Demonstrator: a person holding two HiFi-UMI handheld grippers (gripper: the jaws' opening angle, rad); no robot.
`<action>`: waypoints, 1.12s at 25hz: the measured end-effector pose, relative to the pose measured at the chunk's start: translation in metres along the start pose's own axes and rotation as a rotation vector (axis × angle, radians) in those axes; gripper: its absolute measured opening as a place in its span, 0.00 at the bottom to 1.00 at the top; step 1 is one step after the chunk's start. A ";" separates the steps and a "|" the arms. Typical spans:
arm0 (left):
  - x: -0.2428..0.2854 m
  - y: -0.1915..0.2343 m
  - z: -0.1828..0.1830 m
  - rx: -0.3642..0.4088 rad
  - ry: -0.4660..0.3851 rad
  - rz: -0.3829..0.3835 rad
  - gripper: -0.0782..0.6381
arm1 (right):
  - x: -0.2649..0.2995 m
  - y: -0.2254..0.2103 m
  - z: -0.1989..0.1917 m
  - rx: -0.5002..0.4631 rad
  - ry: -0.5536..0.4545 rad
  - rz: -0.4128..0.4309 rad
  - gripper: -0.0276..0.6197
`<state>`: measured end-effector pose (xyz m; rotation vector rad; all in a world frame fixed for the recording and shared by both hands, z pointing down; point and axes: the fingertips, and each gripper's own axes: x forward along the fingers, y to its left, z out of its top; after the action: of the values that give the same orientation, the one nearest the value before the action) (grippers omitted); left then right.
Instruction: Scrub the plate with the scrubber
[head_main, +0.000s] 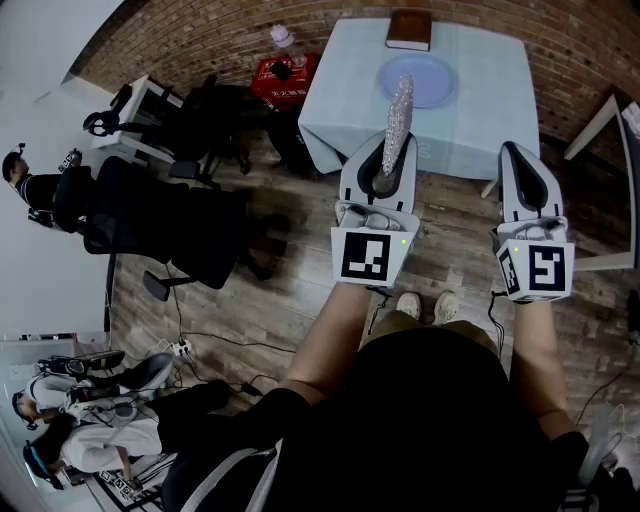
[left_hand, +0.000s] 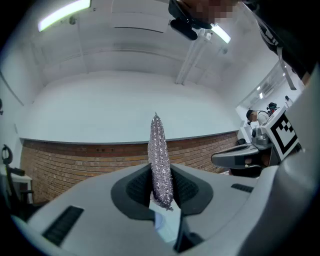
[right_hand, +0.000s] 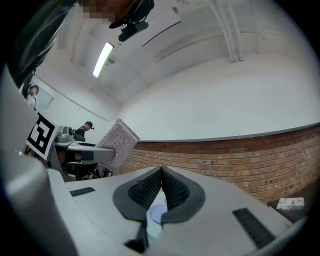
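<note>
The left claw is clamped on the lower end of a silvery glittering flat scrubber. The scrubber stands upright out of the jaws, probably so that its broad face can be laid onto the plate. The right claw is pressed together with nothing in it. The round pale-blue plate lies bare on the light-blue-clothed bench, at twelve o'clock from the scrubber and well apart. A brown book sits beyond it, again toward twelve o'clock.

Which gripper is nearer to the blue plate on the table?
Left. The left gripper, shut on the scrubber, points almost straight at the blue plate; the right gripper is further off, to the plate's right.
</note>
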<state>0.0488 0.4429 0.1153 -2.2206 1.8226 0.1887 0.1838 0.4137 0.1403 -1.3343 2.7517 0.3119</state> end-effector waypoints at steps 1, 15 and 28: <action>0.000 0.001 -0.001 -0.001 0.002 0.000 0.22 | 0.001 0.002 0.000 -0.001 0.001 0.002 0.10; 0.001 0.008 -0.004 -0.001 0.002 0.003 0.22 | 0.009 0.007 -0.001 -0.010 0.006 0.007 0.10; -0.001 0.019 -0.006 0.000 -0.002 0.000 0.22 | 0.016 0.013 0.001 -0.005 -0.010 0.003 0.10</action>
<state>0.0302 0.4385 0.1189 -2.2192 1.8212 0.1907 0.1637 0.4096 0.1388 -1.3257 2.7471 0.3247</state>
